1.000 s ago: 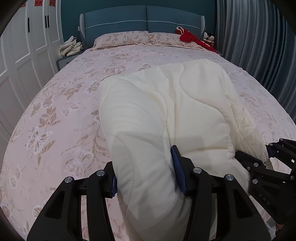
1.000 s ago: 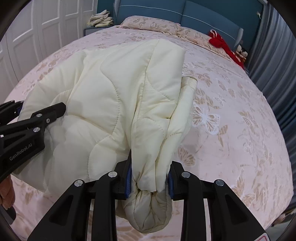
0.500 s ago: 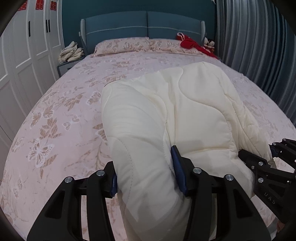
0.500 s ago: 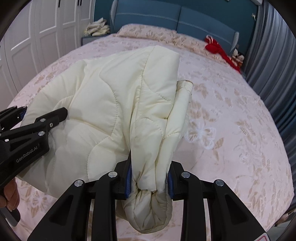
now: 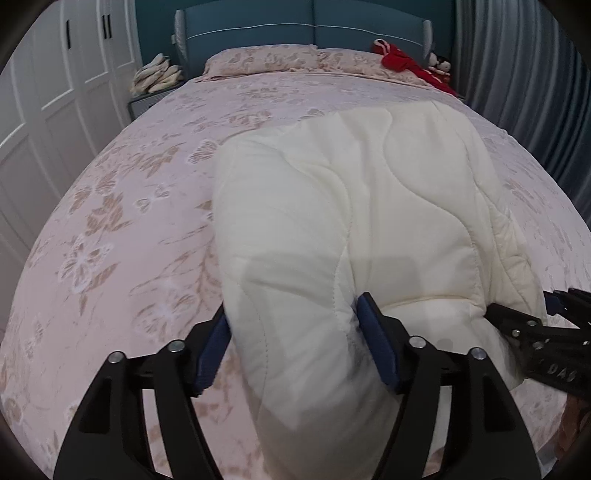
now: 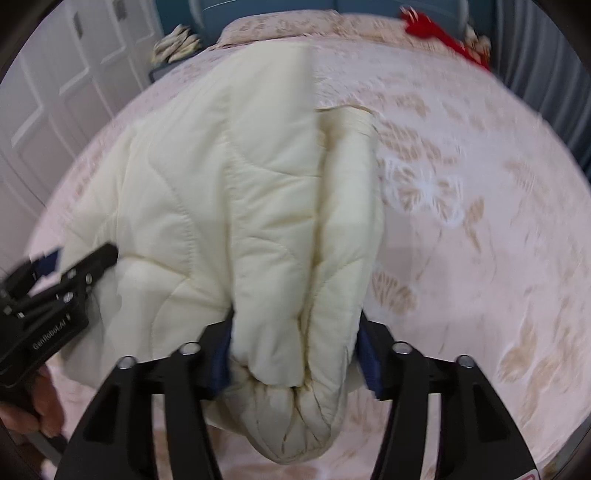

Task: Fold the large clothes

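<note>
Left wrist view: I see my left gripper [image 5: 293, 332] at the lower centre of the frame, its jaws opening around a thick roll of the cream quilted jacket [image 5: 354, 206]. The blue pads [image 5: 376, 339] flank the roll; the right one looks still against the fabric, the left one sits at its edge (whether it presses I cannot tell). The jacket lies folded on the floral pink bedspread [image 5: 110, 229], running from the lower centre up toward the centre right of the frame. At the right edge I see my right gripper [image 5: 546, 317] reaching in at the jacket's near corner.

Right wrist view (blurred by motion): my right gripper [image 6: 295, 332] stands at the lower centre, its jaws opening with a bunched end of the jacket [image 6: 236, 192] between them; the fabric fills the gap and hangs below the fingers [image 6: 369, 354]. My left gripper [image 6: 70, 266] enters at the middle left, held by a hand [image 6: 33, 398] at the lower left edge.

Background, top of both frames: a blue headboard [image 5: 295, 26], pillows [image 5: 266, 61], a red cloth [image 5: 402, 62] at the upper right, white wardrobe doors [image 5: 55, 92] along the left, grey curtains [image 5: 524, 74] along the right.
</note>
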Tool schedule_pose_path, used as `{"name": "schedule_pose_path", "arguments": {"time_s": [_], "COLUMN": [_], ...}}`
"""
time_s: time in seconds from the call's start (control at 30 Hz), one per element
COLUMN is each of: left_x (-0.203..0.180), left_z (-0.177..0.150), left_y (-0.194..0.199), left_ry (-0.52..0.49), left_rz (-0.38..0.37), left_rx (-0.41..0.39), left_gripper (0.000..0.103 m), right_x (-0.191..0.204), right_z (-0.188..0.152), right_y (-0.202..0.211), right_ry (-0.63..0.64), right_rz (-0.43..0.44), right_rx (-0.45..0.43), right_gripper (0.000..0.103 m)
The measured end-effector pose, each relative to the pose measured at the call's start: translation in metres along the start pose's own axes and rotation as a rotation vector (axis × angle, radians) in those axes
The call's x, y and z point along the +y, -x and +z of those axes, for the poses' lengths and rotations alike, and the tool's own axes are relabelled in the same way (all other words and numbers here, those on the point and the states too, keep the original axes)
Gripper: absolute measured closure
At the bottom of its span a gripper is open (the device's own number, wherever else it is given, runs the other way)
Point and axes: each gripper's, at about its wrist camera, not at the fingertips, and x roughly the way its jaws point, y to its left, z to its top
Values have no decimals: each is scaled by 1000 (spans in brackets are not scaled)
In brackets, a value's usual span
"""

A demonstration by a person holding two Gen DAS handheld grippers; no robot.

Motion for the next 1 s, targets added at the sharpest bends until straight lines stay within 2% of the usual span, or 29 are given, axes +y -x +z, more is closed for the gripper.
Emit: {"name": "schedule_pose_path", "arguments": {"time_s": [0.1, 0.2, 0.27, 0.33, 0.43, 0.53, 0.6, 0.7, 0.83, 1.0], "left_x": [5, 10, 15, 18, 14, -1, -7, -16, -24, -33], "left_z": [-4, -10, -14, -19, -23, -25, -27, -28, -30, -37], "left_y": [26, 46, 55, 62, 67, 61, 55, 51, 45, 33], "left_ry": [11, 44, 91, 153, 219, 197, 189, 172, 152, 137], "left_rz": [51, 88, 94, 84, 62, 101, 99, 117, 128, 127], "left_rx": [-2, 32, 66, 99, 131, 159, 182, 197, 214, 244], "left_gripper": [24, 23, 23, 23, 23, 23, 24, 24, 24, 23], "right_x": [-10, -17, -18, -16, 4, 28, 36, 32, 15, 13], "right_z": [-8, -16, -16, -10, -2, 0, -3, -8, -13, -25], "right_y": [26, 60, 79, 88, 92, 78, 64, 47, 27, 7], "right_ry": [-23, -40, -43, -31, 53, 173, 223, 242, 188, 183], "right_rz": [15, 16, 9, 24, 43, -24, -67, -155, -154, -167], "right_rx": [-22, -83, -126, -127, -122, -99, -64, -30, 45, 102], "right_gripper": [42, 42, 47, 84, 97, 99, 100, 100, 100, 100]}}
